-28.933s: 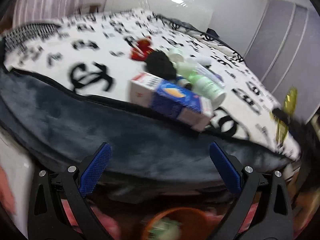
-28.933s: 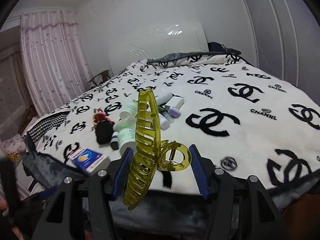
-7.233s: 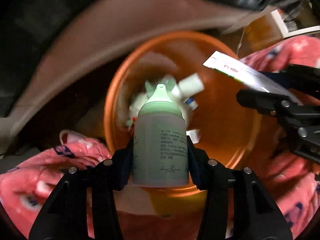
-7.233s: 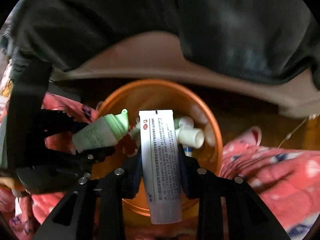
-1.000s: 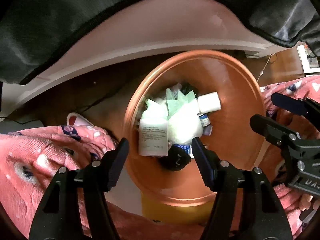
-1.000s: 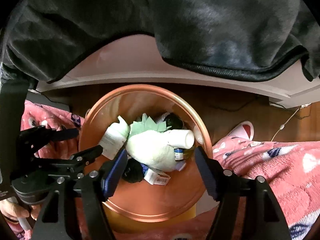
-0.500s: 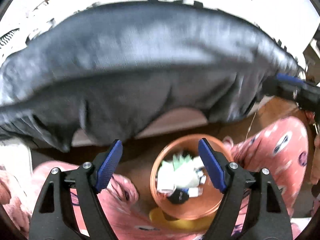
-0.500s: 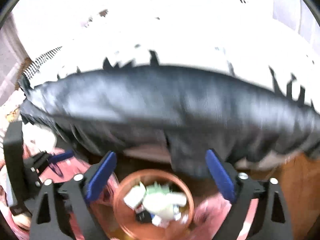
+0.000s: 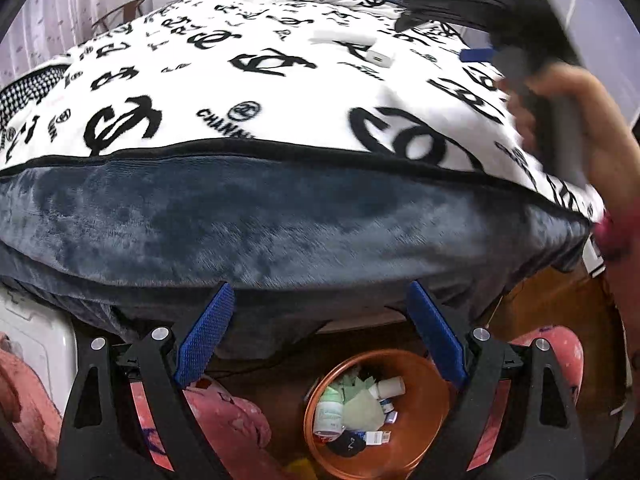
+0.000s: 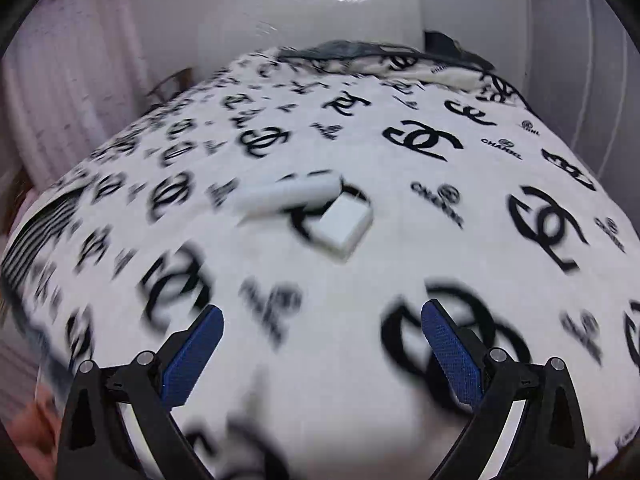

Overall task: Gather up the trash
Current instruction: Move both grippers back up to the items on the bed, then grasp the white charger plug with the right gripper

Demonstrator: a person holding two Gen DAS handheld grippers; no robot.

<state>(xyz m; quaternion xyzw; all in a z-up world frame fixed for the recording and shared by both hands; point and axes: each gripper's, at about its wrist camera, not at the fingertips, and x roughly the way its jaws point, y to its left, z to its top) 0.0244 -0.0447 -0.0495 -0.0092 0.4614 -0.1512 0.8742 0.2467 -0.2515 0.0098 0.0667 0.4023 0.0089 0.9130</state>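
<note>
left hand-held gripper (image 9: 318,330): jaws wide, nothing between them, held at the bed edge above one orange bin (image 9: 424,440) on the floor. bin contents: one white bottle with a green cap (image 9: 330,408), one crumpled green paper (image 9: 362,404), one small white bottle (image 9: 388,387), one black item (image 9: 347,445), plus smaller pieces i cannot count. right hand-held gripper (image 10: 322,338): jaws wide, empty, over the bed (image 10: 400,280) with its white blanket printed in black logos. two items of trash left on the blanket, touching: one white tube (image 10: 286,196) and one white box (image 10: 343,226), ahead of the right gripper; view blurred. dark blue blanket side (image 9: 280,232) hangs over the bed edge.
</note>
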